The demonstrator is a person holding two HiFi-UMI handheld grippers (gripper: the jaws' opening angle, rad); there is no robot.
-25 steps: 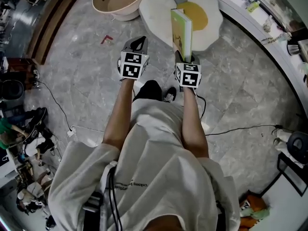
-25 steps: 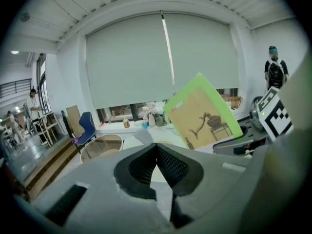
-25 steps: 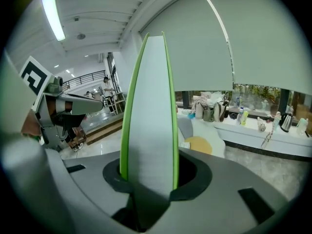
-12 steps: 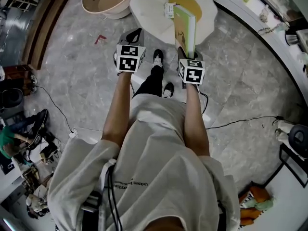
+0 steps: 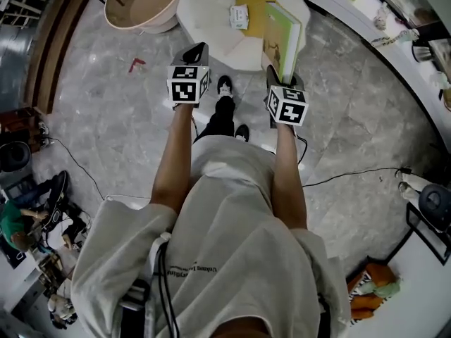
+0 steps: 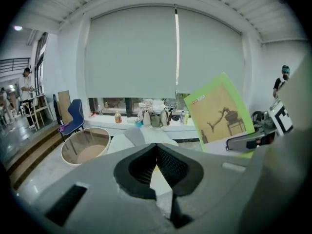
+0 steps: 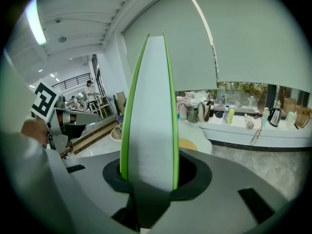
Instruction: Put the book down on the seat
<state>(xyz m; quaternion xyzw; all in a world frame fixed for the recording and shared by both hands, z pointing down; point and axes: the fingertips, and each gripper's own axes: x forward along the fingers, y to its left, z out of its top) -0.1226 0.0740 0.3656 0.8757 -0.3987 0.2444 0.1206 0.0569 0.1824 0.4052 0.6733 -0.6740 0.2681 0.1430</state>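
Note:
The book [image 5: 284, 39] has a green cover and stands on edge, its top leaning right, over the right side of the seat. My right gripper [image 5: 277, 72] is shut on its lower edge; the right gripper view shows the white page block [image 7: 148, 106] rising between the jaws. The seat [image 5: 211, 20] is a white egg-shaped floor cushion with a yellow middle, just ahead of both grippers. My left gripper [image 5: 198, 50] is shut on nothing, held level to the left of the book. In the left gripper view [image 6: 156, 150] the book's cover [image 6: 219, 113] shows at the right.
A small white box [image 5: 239, 16] lies on the seat. A beige round basin [image 5: 141, 2] stands on the floor to the seat's left. A red scrap [image 5: 136, 63] and a black cable [image 5: 352, 178] lie on the grey floor. A curved white counter [image 5: 394, 48] runs along the right.
The person has stepped toward the seat, carrying both grippers forward. The book now leans further right and hangs over the seat's right side. The small white box has come into view.

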